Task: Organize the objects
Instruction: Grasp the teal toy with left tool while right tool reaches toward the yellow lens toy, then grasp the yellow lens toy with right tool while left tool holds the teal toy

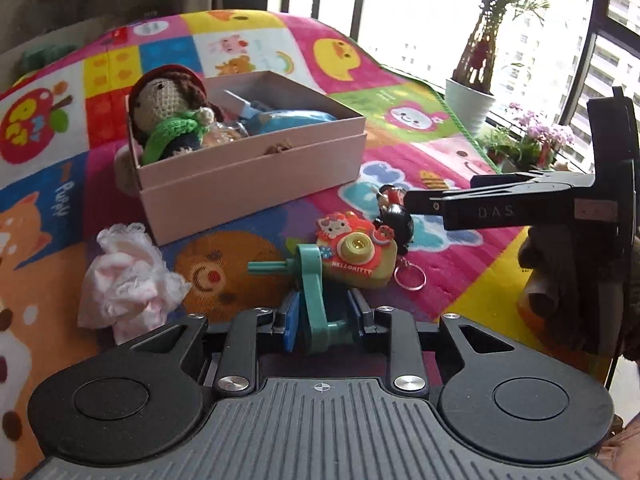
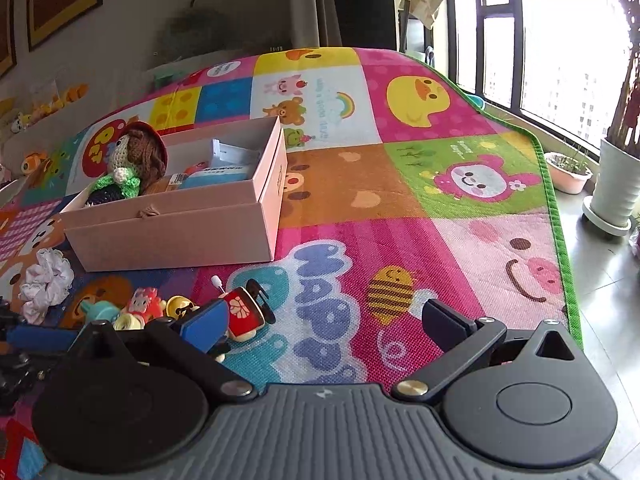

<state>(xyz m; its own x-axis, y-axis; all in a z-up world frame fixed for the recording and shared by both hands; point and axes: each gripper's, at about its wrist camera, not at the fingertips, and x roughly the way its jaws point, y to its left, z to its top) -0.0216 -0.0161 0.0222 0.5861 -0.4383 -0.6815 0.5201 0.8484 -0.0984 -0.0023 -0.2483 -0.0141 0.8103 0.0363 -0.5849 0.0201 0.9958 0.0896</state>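
Colorful cartoon play mat (image 2: pixel 400 184) covers the floor beside big windows (image 2: pixel 568 32). Near the pink box (image 1: pixel 248 176), the left gripper (image 1: pixel 320 312) pinches a teal toy (image 1: pixel 312 280); the right gripper (image 2: pixel 320 316) is spread wide.

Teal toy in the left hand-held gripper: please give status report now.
Left hand-held gripper shut on teal toy. Right hand-held gripper open, empty, beside red figure. Pink box open ahead; yellow toy camera lies between.

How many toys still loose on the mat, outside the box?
4 visible: white lace scrunchie left of the pink box; Hello Kitty toy camera; wind-up doll beside the right claw; teal piece gripped by the left claw. Others may be hidden.
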